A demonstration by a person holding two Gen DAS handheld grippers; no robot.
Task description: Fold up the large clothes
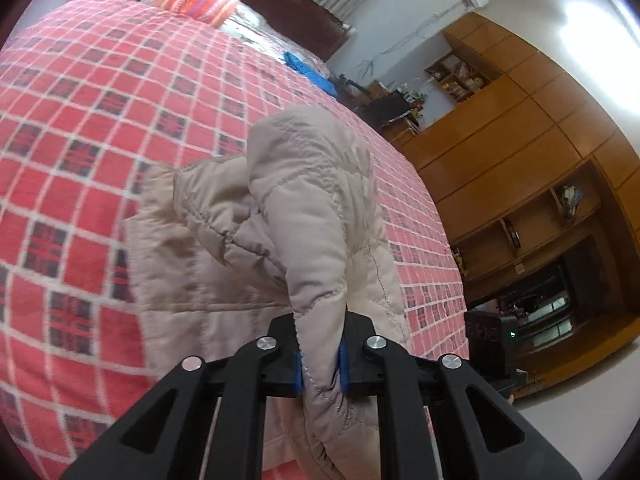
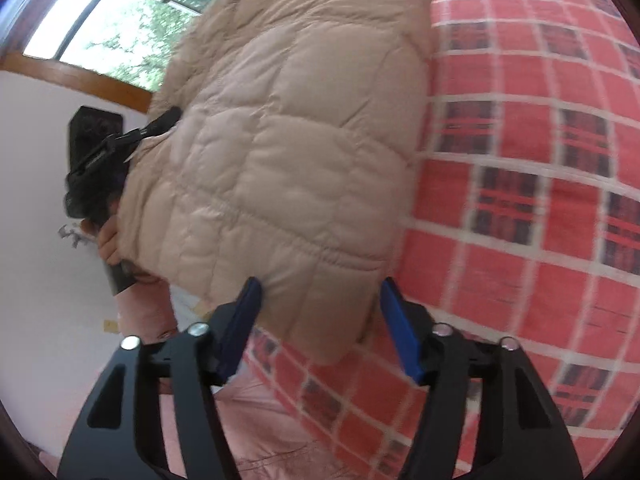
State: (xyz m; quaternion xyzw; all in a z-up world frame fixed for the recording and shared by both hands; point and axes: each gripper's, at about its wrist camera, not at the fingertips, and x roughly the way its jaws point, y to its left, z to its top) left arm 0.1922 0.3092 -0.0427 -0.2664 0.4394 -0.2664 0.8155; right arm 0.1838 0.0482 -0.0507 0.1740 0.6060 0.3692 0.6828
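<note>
Left gripper [image 1: 320, 364] is pinching a quilted fold of the beige jacket [image 1: 304, 208] between its blue pads [image 1: 343, 368], the jaws pressed tight on the fabric. Right gripper [image 2: 320, 324] is standing spread, its two blue pads [image 2: 400, 336] flanking a lower corner of the jacket [image 2: 280, 140] without closing on it; whether either pad is touching the cloth cannot be told.

Jacket is lying on the bed [image 1: 80, 128], over a red-and-white checked cover with dark plaid squares. In the left view the garment is rising straight ahead of the tool, its long axis running away from the jaws toward the far side of the bed, with a padded part bunched up above the flatter body. In the right view the jacket is sitting directly ahead and slightly left of the open jaws, near the bed's edge, so the right tool appears the one needing only to advance and close. A hand [image 2: 108, 244] is gripping the other tool's handle behind the jacket.

Beyond the bed, wooden cabinets [image 1: 520, 152] and a window [image 2: 132, 20] are showing. No brand, label or legible writing is appearing in either view.
</note>
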